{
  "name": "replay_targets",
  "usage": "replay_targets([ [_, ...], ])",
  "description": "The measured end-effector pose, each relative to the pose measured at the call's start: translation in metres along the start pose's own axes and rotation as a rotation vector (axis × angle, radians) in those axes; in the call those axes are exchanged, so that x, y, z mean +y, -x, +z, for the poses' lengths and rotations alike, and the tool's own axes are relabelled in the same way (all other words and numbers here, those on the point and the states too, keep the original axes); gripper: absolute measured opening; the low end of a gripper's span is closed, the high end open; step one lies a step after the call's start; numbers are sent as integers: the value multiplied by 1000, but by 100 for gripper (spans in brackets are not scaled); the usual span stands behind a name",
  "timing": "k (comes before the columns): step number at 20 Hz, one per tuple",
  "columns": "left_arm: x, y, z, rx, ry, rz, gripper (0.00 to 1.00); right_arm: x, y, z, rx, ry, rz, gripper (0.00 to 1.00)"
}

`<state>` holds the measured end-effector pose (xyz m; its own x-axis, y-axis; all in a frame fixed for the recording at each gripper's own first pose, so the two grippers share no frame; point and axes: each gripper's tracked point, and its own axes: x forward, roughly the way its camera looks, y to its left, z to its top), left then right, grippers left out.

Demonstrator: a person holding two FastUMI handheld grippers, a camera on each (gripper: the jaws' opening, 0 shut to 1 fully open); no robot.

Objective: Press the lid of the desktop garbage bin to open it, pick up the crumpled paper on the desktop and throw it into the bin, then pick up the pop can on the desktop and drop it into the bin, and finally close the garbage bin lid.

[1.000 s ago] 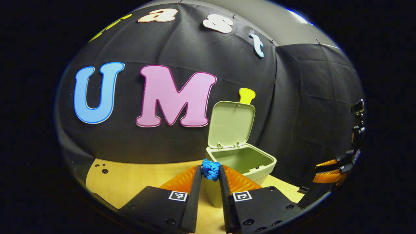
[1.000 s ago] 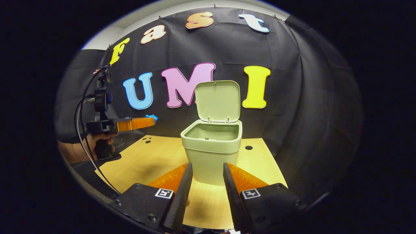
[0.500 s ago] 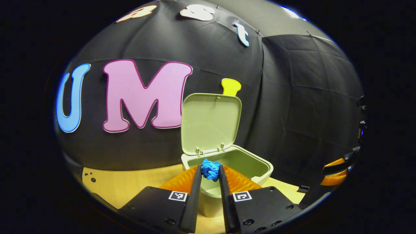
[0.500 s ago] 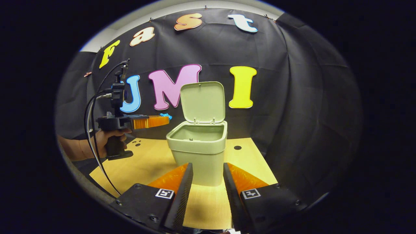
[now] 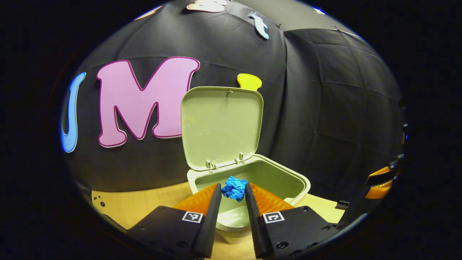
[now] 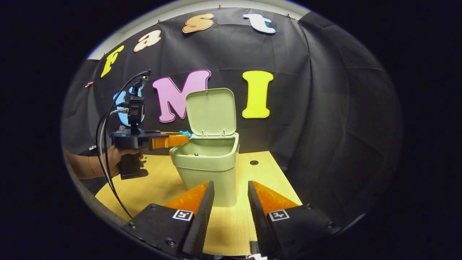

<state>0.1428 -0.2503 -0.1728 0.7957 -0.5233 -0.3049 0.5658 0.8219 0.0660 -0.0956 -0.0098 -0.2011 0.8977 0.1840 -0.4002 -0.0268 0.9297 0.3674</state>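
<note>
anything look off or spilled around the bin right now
Nothing stands out. The bin stands upright on the table with its lid swung up. The blue paper is pinched in the left gripper over the bin's opening. The right gripper is open.

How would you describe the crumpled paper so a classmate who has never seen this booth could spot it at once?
Start at the pale green garbage bin on the wooden desktop, its lid standing open. At the bin's near rim, the left claw pinches a small wad, the crumpled paper. It is the only bright blue, wrinkled thing among smooth green plastic.
</note>
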Motion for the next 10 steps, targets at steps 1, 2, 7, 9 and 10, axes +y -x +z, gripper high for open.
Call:
replay_targets([
  [1, 0, -2, 2, -11, 10, -3, 47, 0, -1, 0, 0, 0, -1, 60],
  [2, -1, -1, 3, -20, 18, -7, 56, 0, -2, 0, 2, 1, -2, 60],
  [7, 11, 12, 9, -41, 18, 39, 90, 11, -2, -5, 15, 12, 27, 62],
  [9, 19, 26, 14, -71, 28, 71, 91, 23, 0, -5, 16, 19, 61, 75],
  [10, 24, 33, 16, -83, 32, 91, 93, 31, 0, -5, 18, 25, 81, 76],
])
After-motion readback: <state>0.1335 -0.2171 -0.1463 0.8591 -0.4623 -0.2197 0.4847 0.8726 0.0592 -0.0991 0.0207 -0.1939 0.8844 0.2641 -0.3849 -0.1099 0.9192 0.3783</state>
